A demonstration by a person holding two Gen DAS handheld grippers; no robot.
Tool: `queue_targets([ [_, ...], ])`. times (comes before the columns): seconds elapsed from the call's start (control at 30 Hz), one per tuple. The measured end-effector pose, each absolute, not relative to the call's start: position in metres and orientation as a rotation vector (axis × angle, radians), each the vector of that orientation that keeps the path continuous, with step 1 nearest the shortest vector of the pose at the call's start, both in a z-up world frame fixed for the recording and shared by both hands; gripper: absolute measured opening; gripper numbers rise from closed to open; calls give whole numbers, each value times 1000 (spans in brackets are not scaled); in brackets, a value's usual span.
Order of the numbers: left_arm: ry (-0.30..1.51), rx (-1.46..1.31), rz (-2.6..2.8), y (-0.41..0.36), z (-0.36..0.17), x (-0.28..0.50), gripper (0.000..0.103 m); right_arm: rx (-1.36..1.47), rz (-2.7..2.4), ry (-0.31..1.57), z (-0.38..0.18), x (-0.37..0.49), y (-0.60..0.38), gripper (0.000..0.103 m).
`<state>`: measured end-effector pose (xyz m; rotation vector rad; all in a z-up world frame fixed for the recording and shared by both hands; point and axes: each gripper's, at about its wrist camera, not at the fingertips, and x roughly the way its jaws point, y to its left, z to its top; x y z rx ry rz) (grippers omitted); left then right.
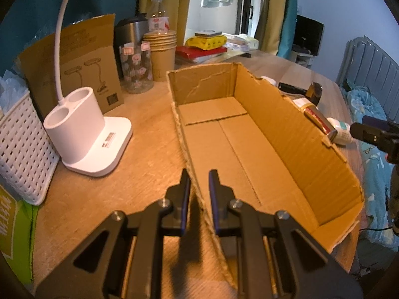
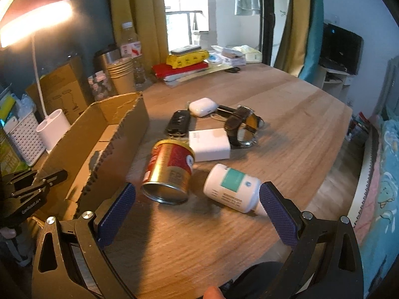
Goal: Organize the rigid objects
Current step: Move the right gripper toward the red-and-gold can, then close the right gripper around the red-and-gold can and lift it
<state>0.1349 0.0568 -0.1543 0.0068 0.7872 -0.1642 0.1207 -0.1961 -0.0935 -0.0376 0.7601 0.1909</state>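
Note:
An open, empty cardboard box point(image 1: 286, 129) lies on the wooden table; it also shows in the right wrist view point(image 2: 82, 154). My left gripper point(image 1: 199, 177) straddles the box's near-left wall with a narrow gap between its pads, closed on the wall's edge. My right gripper point(image 2: 197, 199) is wide open and empty, just in front of a red and gold can point(image 2: 169, 169) and a white bottle with a teal label point(image 2: 232, 186), both lying on their sides. Behind them are a white charger block point(image 2: 209, 144), a black car key point(image 2: 178, 122), a white earbud case point(image 2: 202, 106) and a wristwatch point(image 2: 243, 127).
A white desk lamp base point(image 1: 87, 134), a white perforated basket point(image 1: 22, 147), a glass jar point(image 1: 137, 67), stacked paper cups point(image 1: 162, 54), a steel flask and a water bottle stand left and behind the box. Books and packets point(image 2: 187, 62) lie at the table's back. A bed is at right.

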Motion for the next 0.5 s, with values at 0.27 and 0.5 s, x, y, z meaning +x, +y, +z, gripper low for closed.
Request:
queue_targets([
  [0.27,791,12,-156,56,-155,135,15,-64,252,741,-92,137,-182,101],
  [0.5,796,10,-149,56,-156,136,15,-81,279,751,-93,157,-171,98],
])
